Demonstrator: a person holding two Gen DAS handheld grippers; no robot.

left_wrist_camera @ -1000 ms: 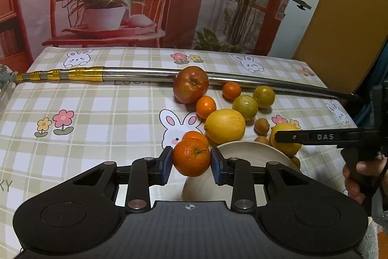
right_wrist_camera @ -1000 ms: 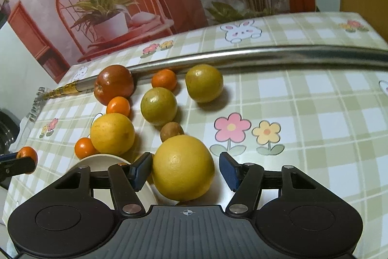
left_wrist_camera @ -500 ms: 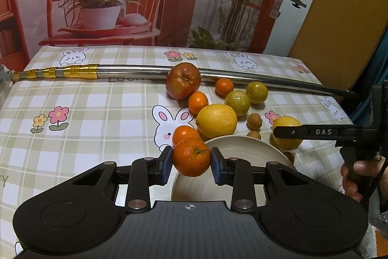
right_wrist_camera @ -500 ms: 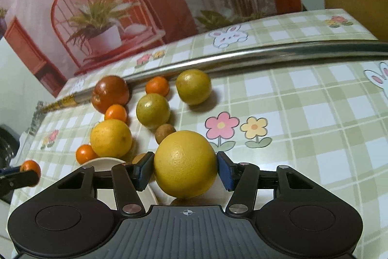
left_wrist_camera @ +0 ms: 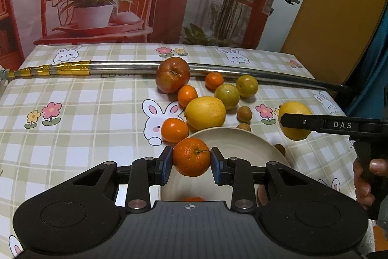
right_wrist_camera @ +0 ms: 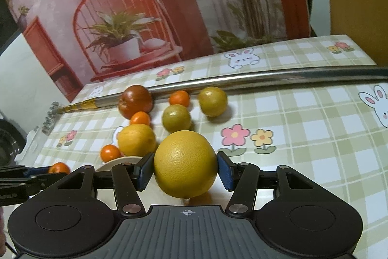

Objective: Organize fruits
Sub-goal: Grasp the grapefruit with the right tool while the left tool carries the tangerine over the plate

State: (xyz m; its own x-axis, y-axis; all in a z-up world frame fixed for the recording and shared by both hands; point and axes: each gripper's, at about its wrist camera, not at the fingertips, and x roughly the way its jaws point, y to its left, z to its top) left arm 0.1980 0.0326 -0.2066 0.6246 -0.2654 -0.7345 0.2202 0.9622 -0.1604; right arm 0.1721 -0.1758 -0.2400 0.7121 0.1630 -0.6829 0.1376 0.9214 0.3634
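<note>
The left tool (left_wrist_camera: pixel 191 160) is closed on a small orange (left_wrist_camera: pixel 191 156), both blue pads touching its sides, and holds it in the air above the near left rim of a cream plate (left_wrist_camera: pixel 245 142). The plate stands on the bench (left_wrist_camera: pixel 84 113), which has a checked cloth with rabbits and flowers. Most of its inside is bare; only a bit of orange colour shows at its near edge under the tool, and I cannot tell what this is. The right tool (right_wrist_camera: pixel 185 168) is closed on a big yellow grapefruit (right_wrist_camera: pixel 185 163), which fills the space between its pads; in the left view this fruit is seen to the right of the plate, off the cloth. The other fruits lie on the cloth beyond the plate: a second small orange (left_wrist_camera: pixel 174 129) just beside the left rim, a large lemon (left_wrist_camera: pixel 205 112) at the far rim, two more small oranges, two greenish citrus fruits, some little brown fruits and a red apple (left_wrist_camera: pixel 172 74). The apple leans against a long metal pole (left_wrist_camera: pixel 242 71) that crosses the far part of the bench.
</note>
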